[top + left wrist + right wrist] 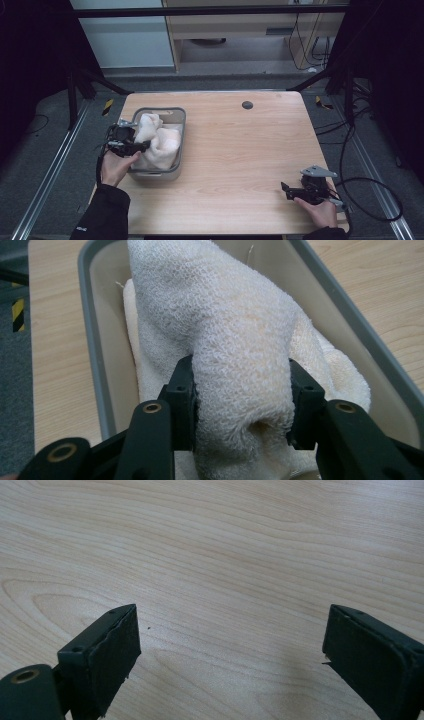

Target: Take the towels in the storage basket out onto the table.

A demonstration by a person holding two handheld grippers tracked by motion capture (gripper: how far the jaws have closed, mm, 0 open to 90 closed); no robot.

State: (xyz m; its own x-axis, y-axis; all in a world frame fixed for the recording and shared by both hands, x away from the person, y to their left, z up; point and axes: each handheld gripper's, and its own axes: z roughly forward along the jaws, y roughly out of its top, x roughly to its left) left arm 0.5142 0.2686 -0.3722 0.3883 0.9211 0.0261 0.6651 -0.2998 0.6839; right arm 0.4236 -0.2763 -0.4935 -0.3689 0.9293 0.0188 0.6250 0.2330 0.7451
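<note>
My left gripper (240, 405) clamps cream towel (235, 325) in grey bin (177, 117), far left; right gripper (230, 655) agape, probably idle, near right.

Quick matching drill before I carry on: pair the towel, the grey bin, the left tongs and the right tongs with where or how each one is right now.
Things:
1. towel
2. grey bin
3. left tongs
4. right tongs

States:
A. open over bare wood
B. on the table's left side
C. shut on cloth
D. bunched inside the container

Pairs: 1-D, 2-B, 3-C, 4-A
</note>
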